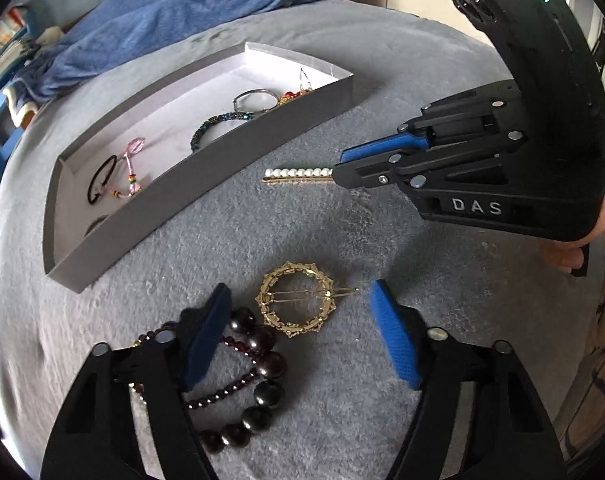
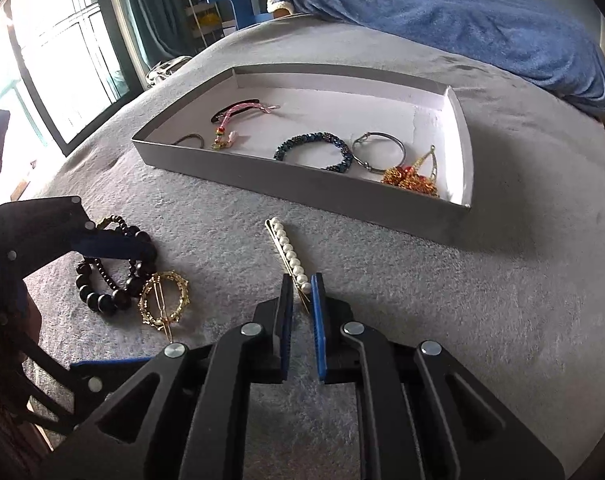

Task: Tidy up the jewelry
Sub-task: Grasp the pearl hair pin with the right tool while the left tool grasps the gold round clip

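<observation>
Grey tray on grey blanket is landmark; sorted bracelets already inside. Left of tray's near wall, left gripper spread wide over gold ring clip, dark bead bracelets beside one finger, likely next pick. Right of that, just before the wall, right gripper nearly pressed together, straddling end of pearl hairpin; pads seem slightly off it, hard to judge. Only right-wrist view shows gold-and-red ornament in tray's corner.

Left hand-held gripper open beside gold round hair clip
</observation>
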Demonstrator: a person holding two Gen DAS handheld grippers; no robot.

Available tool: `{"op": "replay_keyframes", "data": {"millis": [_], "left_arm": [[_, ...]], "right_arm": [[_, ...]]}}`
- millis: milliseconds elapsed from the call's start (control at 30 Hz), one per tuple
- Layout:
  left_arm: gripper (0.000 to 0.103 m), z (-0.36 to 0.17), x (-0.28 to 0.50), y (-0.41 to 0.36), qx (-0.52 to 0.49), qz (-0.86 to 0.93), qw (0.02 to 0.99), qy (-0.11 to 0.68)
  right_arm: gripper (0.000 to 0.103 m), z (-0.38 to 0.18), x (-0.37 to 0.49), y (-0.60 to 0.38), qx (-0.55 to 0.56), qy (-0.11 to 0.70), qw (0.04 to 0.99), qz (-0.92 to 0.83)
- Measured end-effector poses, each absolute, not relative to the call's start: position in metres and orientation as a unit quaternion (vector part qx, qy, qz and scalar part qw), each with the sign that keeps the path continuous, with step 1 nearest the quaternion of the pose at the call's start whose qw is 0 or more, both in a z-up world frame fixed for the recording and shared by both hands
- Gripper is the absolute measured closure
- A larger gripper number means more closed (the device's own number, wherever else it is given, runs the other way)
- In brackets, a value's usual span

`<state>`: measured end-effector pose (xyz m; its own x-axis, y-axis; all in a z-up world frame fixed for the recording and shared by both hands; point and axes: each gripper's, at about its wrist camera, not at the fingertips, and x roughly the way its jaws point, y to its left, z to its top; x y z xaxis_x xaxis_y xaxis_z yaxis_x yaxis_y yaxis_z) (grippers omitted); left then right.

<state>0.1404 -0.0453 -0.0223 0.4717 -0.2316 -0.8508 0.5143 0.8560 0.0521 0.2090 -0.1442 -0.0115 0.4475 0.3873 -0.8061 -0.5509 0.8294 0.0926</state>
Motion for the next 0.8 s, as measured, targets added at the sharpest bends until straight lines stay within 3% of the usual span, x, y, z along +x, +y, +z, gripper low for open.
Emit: {"op": "replay_keyframes", "data": {"millis": [100,467,633,700,800], "left_arm": [[0.049,-0.020,0.144,-0.040,0.134,-0.223,0.845,0.467],[0.050,-0.003,0.150,-0.025,0.097,-0.217,0.860,0.451],[0.050,0.003,0.157,-0.011,0.070,-0.200,0.867,0.450],[0.050,0.006,0.160,-0.007,0.061,-0.195,0.870,0.449],[0.050,0.012,0.162,-0.003,0.055,-0.191,0.874,0.443]], "right_arm": [[0.077,-0.009,0.208,-0.141,-0.097,0.442,0.847,0.281],[0.073,-0.010,0.215,-0.129,-0.104,0.433,0.848,0.287],[0.085,-0.023,0.217,-0.123,-0.118,0.443,0.842,0.284],[0.095,-0.023,0.216,-0.123,-0.116,0.444,0.840,0.288],[0.095,-0.021,0.213,-0.120,-0.126,0.442,0.840,0.289]]}}
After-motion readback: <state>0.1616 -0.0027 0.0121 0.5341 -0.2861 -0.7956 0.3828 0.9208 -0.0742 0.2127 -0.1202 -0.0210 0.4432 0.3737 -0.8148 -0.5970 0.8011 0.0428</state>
